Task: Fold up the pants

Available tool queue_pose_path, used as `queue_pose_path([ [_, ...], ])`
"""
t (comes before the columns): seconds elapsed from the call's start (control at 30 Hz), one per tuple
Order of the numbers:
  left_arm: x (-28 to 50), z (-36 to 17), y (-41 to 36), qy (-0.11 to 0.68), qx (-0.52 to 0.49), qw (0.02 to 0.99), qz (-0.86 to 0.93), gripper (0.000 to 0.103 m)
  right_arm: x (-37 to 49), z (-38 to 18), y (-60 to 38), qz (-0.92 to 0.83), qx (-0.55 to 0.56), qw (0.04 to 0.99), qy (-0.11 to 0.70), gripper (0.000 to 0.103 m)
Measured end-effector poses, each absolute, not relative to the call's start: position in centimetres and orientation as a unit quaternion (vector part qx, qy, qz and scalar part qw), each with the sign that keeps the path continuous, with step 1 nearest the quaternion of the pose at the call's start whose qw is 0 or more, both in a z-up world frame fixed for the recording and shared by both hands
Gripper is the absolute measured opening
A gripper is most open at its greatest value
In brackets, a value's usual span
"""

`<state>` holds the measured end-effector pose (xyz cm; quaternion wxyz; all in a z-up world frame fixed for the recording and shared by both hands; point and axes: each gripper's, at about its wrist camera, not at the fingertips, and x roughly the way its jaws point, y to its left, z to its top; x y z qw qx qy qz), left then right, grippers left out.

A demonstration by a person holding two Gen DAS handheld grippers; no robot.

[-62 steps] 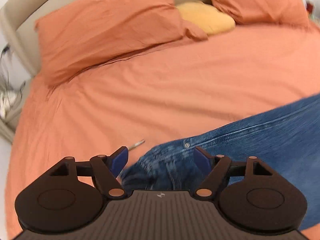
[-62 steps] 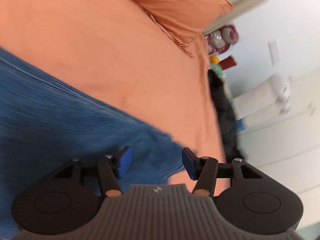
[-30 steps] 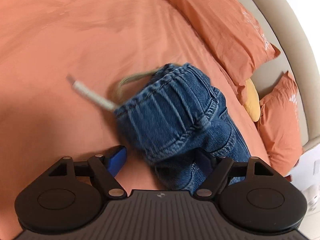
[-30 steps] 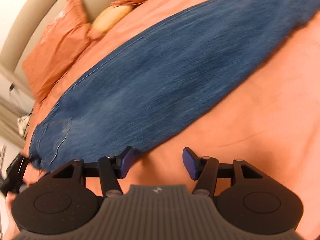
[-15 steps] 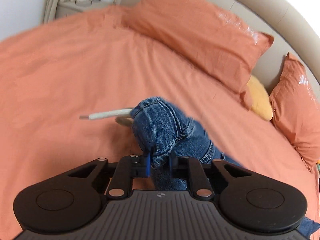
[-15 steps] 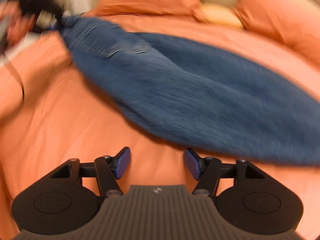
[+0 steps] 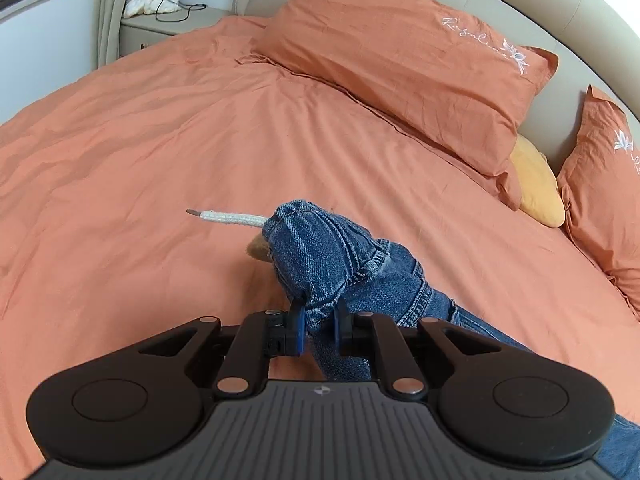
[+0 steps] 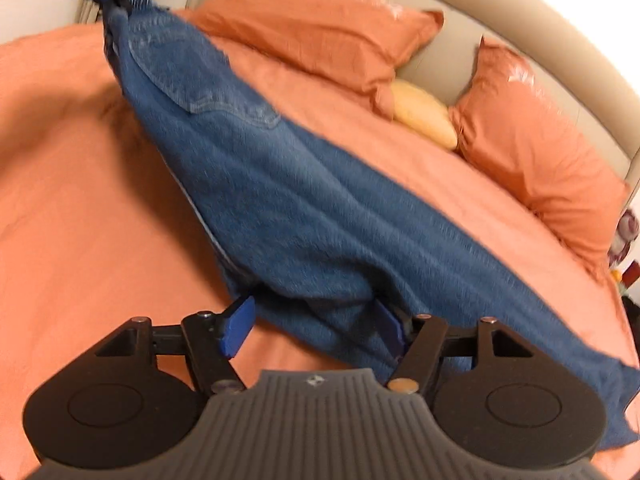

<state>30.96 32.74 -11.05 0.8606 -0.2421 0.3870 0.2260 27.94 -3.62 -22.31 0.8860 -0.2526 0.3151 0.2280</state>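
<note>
Your jeans (image 8: 304, 200) hang stretched over the bed (image 7: 160, 160), no crisp fold showing yet, so most of the work's left. Left claw (image 7: 319, 328) is clamped on the waistband; right claw (image 8: 312, 326) stands apart, cloth between its pads, nothing gripped.

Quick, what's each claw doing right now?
Left gripper: closing on the jeans waistband.
Right gripper: open, holding nothing; jeans lie between its fingers.
</note>
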Motion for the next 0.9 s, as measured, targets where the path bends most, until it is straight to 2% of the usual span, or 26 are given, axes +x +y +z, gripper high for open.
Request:
queue_pose_path([
  [0.17, 31.1, -10.9, 32.4, 0.389, -0.228, 0.864, 0.222, 0.014, 25.5, -23.6, -3.6, 0.273, -0.235, 0.872, 0.332, 0.057],
  [0.27, 31.1, -10.9, 32.3, 0.389, -0.226, 0.864, 0.223, 0.014, 23.9, -24.6, -2.1, 0.282, -0.275, 0.868, 0.302, 0.057],
  [0.5, 31.3, -11.0, 32.2, 0.395, -0.220, 0.863, 0.226, 0.014, 26.6, -25.6, 1.1, 0.236, -0.318, 0.884, 0.250, 0.056],
  [0.53, 31.4, -11.0, 32.1, 0.398, -0.220, 0.861, 0.227, 0.014, 27.2, -26.1, 1.4, 0.234, -0.326, 0.878, 0.261, 0.046],
  [0.6, 31.5, -11.2, 32.4, 0.404, -0.227, 0.857, 0.227, 0.014, 27.9, -27.0, 1.4, 0.234, -0.334, 0.866, 0.291, 0.010],
  [0.7, 31.2, -11.5, 32.6, 0.408, -0.221, 0.855, 0.230, 0.014, 27.0, -25.9, 0.8, 0.243, -0.336, 0.863, 0.288, 0.001],
  [0.9, 28.2, -11.7, 33.5, 0.420, -0.196, 0.849, 0.254, 0.014, 22.4, -22.9, 0.3, 0.297, -0.342, 0.843, 0.289, 0.000],
])
